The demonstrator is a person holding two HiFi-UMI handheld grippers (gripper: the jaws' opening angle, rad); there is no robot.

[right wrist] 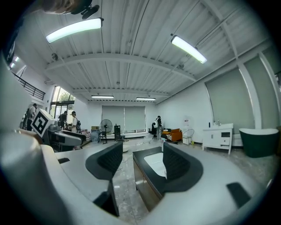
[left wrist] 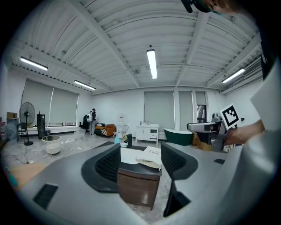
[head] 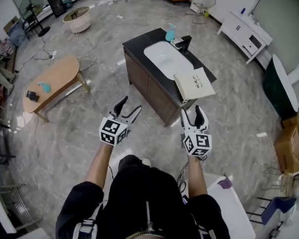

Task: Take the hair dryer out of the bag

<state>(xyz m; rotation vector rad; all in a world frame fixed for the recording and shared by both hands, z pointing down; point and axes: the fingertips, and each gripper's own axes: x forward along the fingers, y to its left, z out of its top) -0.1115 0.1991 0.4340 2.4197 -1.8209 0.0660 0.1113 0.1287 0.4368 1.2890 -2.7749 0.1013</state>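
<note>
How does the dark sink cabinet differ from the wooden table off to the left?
The sink cabinet is dark and boxy with closed sides; the wooden table is pale, with a rounded top on open legs. The cabinet carries a white basin and a cream bag at one corner; the table holds a teal item and a dark item. Both stand on the marbled floor.

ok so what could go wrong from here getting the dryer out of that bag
The bag lies at the near corner of the cabinet top, right at its edge, so a one-sided tug may drag it off. The dryer is not visible, so the open left gripper or right gripper might pinch only cloth.
</note>
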